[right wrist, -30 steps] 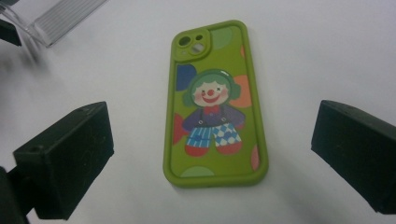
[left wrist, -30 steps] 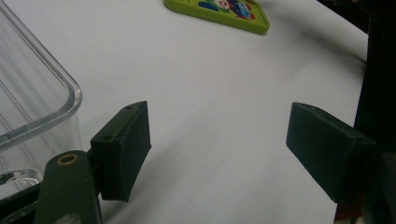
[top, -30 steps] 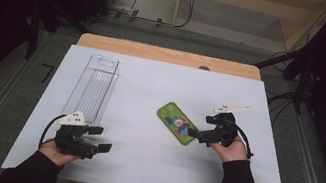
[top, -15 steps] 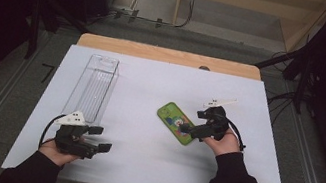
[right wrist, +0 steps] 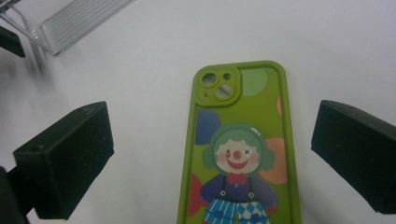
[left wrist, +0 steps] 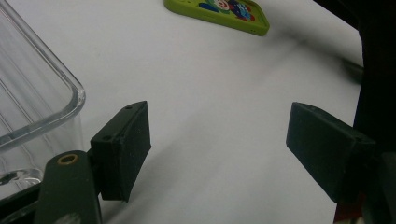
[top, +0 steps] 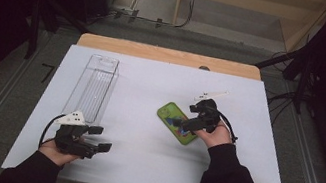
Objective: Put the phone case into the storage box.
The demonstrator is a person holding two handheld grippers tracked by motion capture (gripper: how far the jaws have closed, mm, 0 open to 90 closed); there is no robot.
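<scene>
Now the right tool [top: 191, 123] hovers over the phone case [top: 177, 122], which lies flat on the white table [top: 137, 168], right of its middle and well away from every edge. In the right gripper view the phone case [right wrist: 240, 154] sits between the two spread jaws, nearer the right one, and neither pad touches it, so the tool stands open and holds nothing. Lime green, it shows a cartoon clown with green hair, a red nose and a red bow tie, plus a raised camera cutout at one corner. Near the table's front left corner, the left tool [top: 97, 138] rests open and empty, just beside the clear plastic tray [top: 93, 87].
</scene>
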